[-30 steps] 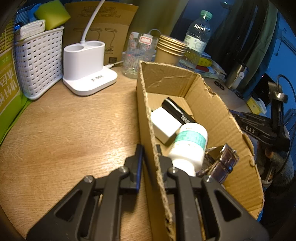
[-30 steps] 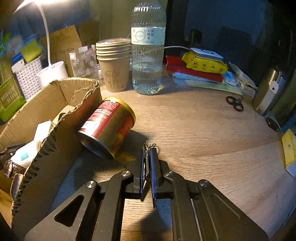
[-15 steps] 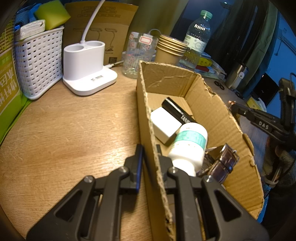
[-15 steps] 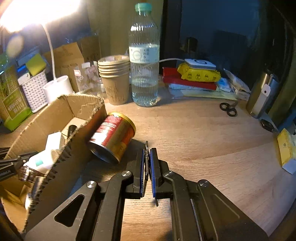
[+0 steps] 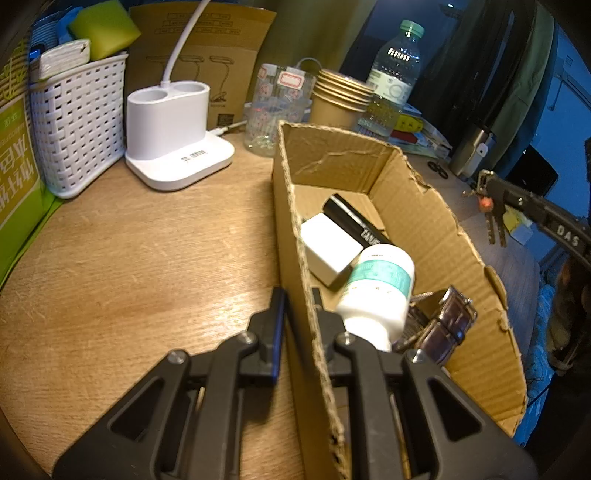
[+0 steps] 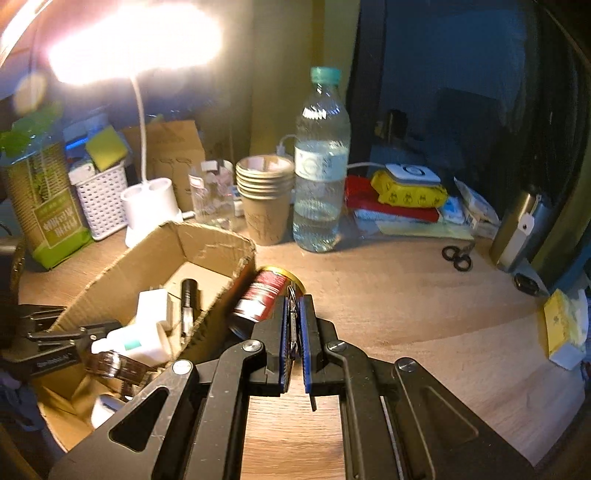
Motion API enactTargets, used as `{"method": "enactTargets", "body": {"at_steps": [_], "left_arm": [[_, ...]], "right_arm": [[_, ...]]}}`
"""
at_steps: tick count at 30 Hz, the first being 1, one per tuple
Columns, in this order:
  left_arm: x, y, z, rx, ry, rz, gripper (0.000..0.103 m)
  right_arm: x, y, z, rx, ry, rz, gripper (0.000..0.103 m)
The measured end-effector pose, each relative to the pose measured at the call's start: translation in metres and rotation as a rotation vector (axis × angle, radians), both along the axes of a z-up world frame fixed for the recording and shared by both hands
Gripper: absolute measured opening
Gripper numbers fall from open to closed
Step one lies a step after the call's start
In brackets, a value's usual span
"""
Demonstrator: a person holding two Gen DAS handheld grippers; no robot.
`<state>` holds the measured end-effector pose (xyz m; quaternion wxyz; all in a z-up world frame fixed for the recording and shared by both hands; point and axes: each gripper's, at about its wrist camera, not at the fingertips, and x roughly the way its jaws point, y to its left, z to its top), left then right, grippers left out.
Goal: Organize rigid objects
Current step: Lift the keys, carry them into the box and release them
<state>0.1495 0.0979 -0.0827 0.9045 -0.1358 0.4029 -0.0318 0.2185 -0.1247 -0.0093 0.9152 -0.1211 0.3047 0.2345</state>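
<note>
Cardboard box [image 5: 424, 221] wall is sitting clamped in my left fingers [image 5: 291, 314]; my right fingers [image 6: 294, 332] are pinching keys [image 5: 493, 218] beside the box. Dangling keys could be snagging its torn rim and slipping.

2 close wrist views angled down, facing across, sharing cardboard box [image 5: 417, 221]

Box [image 5: 417, 221]: brown corrugated card. Bottle [image 5: 376, 291] inside: white, teal band. Tube [image 5: 354, 221]: black, white lettering. Can [image 6: 264, 299]: red label, gold rim. Basket [image 5: 79, 122]: white lattice. Sponge [image 5: 103, 27]: yellow-green. Gripper pads [image 6: 284, 332]: blue. Table [image 5: 147, 258]: tan woodgrain.
</note>
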Motion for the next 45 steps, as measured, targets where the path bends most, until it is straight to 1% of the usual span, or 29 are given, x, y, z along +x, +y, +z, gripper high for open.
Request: {"method": "enactTargets", "body": {"at_steps": [12,24,36,45], "left_arm": [[0.0,0.0,0.0,0.0,0.001,0.0,0.012],[0.0,0.0,0.0,0.0,0.001,0.0,0.012],[0.0,0.0,0.0,-0.001,0.002,0.0,0.012],[0.0,0.0,-0.001,-0.001,0.002,0.0,0.012]], "right_arm": [[-0.019,0.024,0.021,0.026,-0.044,0.069,0.007],[-0.022,0.06,0.027,0.04,-0.05,0.149,0.007],[-0.009,0.082,0.011,0.04,-0.01,0.179,0.007],[0.012,0.085,-0.009,0.036,0.052,0.163,0.007]]}}
